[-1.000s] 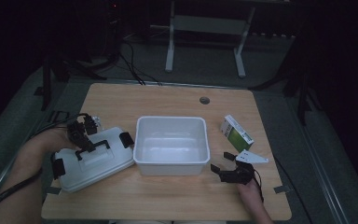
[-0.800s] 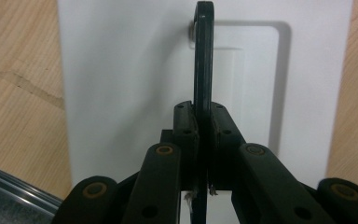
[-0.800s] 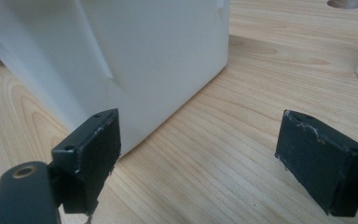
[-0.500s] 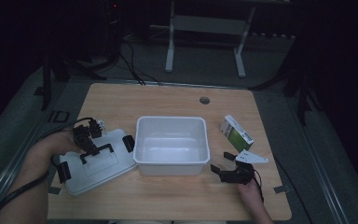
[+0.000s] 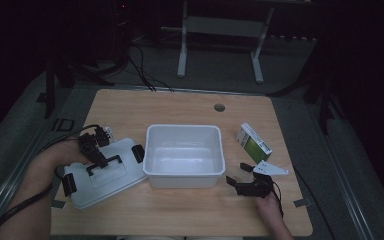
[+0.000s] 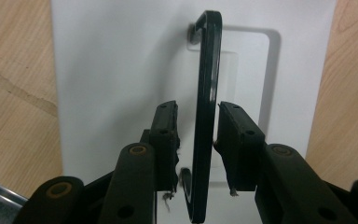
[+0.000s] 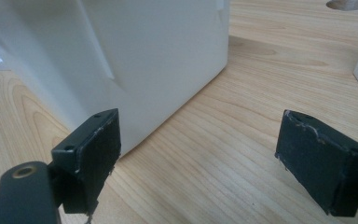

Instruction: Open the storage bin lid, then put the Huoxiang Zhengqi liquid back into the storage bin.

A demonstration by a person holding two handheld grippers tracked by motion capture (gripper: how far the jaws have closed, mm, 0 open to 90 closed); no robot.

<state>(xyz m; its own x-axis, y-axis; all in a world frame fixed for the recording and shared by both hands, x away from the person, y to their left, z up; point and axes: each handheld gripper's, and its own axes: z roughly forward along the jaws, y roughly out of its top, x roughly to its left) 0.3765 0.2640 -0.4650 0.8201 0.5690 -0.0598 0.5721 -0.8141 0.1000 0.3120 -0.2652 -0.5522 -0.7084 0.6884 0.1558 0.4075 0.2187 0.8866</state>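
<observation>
1. Left tool (image 6: pixel 196 135): its two black jaws stand on either side of the lid's dark handle (image 6: pixel 205 107), a small gap showing on each side, so the jaws are apart and not yet clamped. In the high view this tool (image 5: pixel 91 148) sits over the near-left part of the counter (image 5: pixel 180 107).
2. Lid (image 5: pixel 102 172): white, with black clips at its ends, it lies flat near the counter's left edge, just beside the open white tub (image 5: pixel 184 156) that occupies the middle.
3. Step in hand, as judged: gripping the handle in order to lift the lid. To do it well, close squarely on the middle of the bar so that the lid hangs level; a grip near one hinge would probably let it tip. Raise it straight before carrying it toward the tub.
4. Left hand (image 5: pixel 55 162): the forearm enters from the bottom-left corner and the hand rests over the lid's left end, the tool pointing down onto the handle.
5. Right tool (image 7: pixel 196 154): jaws wide apart, holding nothing, low over the wood beside the tub's near-right corner (image 7: pixel 168 70). In the high view it (image 5: pixel 247 186) lies near the counter's front edge, the hand (image 5: pixel 270 207) behind it.
6. Green-and-white carton (image 5: pixel 253 142): near the right edge, untouched.
</observation>
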